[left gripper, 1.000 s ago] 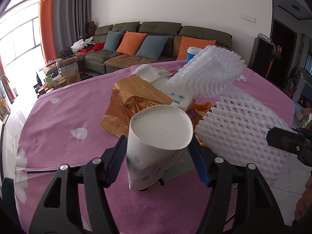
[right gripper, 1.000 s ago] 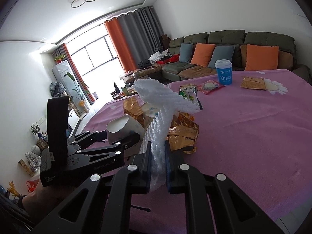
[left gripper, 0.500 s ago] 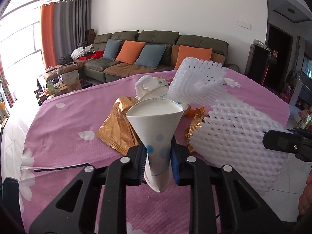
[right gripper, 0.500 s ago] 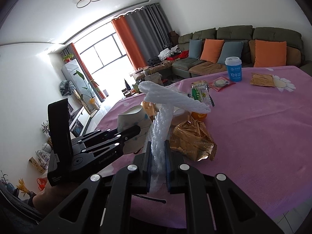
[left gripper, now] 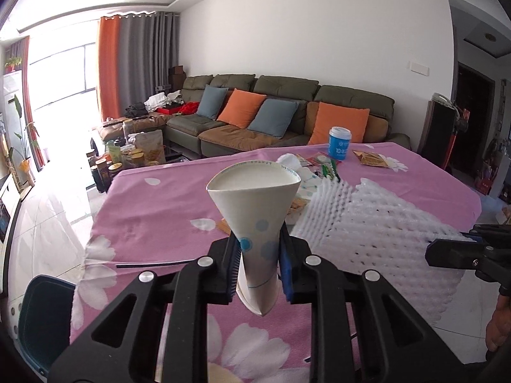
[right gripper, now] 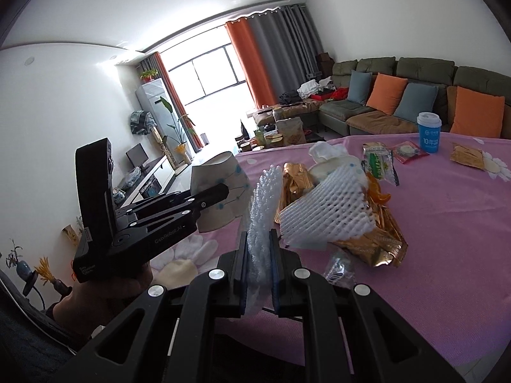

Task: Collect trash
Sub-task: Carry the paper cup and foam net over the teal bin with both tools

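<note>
Above pink tablecloth (left gripper: 153, 210), left hand-held gripper (left gripper: 258, 265) pinches paper cup (left gripper: 255, 210) upright, mouth up; right hand-held gripper (right gripper: 258, 265) clamps foam net (right gripper: 263, 210).

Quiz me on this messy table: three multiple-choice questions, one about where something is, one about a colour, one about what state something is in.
1. Where is the blue lidded cup?
A. far end of the table, near the sofa
B. in the left tool
C. on the floor

2. What colour is the tablecloth?
A. green
B. pink
C. grey

3. What state is the paper cup in?
A. standing untouched
C. torn in half
B. squeezed flat at its base

Answers:
1 A, it stands there upright.
2 B, pink with white flowers.
3 B, the left tool pinches it.
</note>
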### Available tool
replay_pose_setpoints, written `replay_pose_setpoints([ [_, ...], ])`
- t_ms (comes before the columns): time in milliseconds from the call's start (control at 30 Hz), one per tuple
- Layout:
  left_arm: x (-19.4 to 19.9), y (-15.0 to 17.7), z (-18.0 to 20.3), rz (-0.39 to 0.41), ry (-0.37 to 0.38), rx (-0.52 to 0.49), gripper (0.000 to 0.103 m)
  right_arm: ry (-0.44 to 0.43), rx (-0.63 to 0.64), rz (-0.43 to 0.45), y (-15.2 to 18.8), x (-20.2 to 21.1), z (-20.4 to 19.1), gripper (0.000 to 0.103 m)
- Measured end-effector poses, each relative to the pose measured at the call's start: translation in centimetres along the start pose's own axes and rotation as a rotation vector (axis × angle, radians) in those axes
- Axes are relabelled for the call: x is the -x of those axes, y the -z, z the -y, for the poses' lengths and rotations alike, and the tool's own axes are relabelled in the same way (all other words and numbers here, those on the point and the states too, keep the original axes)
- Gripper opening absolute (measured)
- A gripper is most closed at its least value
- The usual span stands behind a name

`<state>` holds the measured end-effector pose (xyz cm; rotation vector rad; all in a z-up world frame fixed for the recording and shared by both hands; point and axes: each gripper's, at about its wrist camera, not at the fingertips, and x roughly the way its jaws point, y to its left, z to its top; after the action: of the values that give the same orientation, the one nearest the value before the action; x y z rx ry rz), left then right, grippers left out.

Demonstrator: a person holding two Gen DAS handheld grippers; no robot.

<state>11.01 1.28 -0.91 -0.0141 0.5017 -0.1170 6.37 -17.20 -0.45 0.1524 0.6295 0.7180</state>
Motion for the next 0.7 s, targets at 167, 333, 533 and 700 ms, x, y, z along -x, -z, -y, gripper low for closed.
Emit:
replay_pose_setpoints([
  [167,2.4,-0.6,-3.1,0.038,-0.083,0.038,0.021,-0.041,0.018,0.022,-1.5,-1.5,-0.9,0.010],
  [333,5.9,-0.8,-6.5,0.080,-0.186,0.083,0.021,-0.106,0.059,0.009,-3.2,-4.7,-3.0,0.010],
  [533,9.9,0.2,-11.6,0.086,-0.330,0.156,0.021,-0.213,0.126,-0.049,-5.5,-9.8,-7.1,0.010],
  [700,12.7,2.4,-16.6,0.051,-0.463,0.218,0.021,-0.305,0.202,-0.132,-6.7,-15.0,-12.1,0.010],
])
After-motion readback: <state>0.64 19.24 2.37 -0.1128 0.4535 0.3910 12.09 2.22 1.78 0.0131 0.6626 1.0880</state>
